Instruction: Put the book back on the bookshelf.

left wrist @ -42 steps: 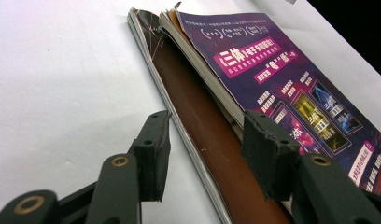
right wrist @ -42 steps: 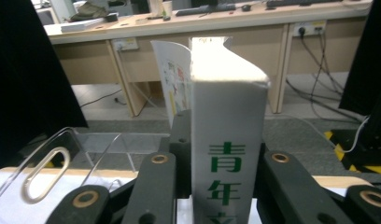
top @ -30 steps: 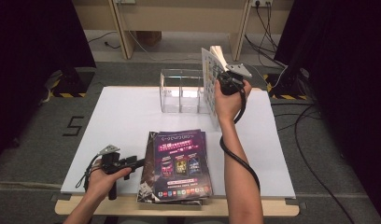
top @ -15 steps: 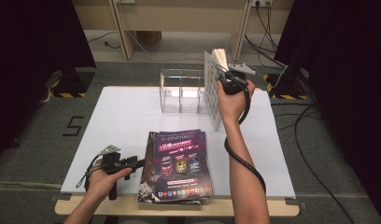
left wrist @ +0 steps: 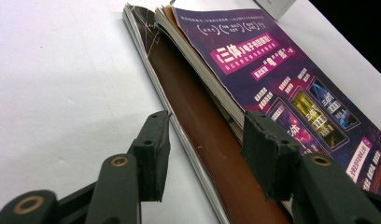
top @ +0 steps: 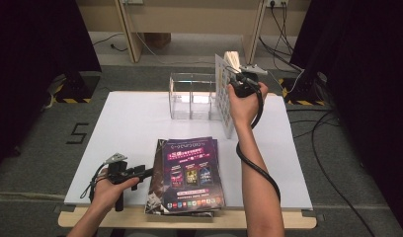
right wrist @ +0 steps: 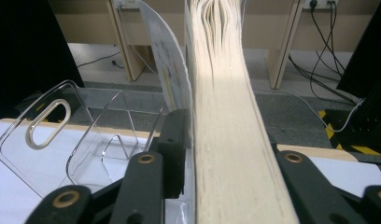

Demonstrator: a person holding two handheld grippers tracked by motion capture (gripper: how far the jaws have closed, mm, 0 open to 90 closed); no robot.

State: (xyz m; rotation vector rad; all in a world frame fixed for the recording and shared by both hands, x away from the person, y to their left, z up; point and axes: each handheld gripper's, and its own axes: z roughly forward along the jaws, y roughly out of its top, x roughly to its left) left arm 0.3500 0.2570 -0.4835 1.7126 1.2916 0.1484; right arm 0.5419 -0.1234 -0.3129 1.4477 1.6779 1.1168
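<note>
Right gripper (right wrist: 216, 140): clamped thick book (right wrist: 226, 116) upright, jaws just closing, beside clear organizer (top: 192, 96).
Left gripper (left wrist: 205, 154): released, straddling magazine stack (left wrist: 254, 93) edge.

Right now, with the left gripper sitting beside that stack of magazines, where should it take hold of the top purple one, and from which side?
Grip the purple magazine at its bound edge, coming in level from the stack's left, where the left gripper already points with open jaws. The covers there step apart and lift slightly, so one jaw could probably slide beneath the top copy. The flat cover offers nothing to pinch from above.
</note>
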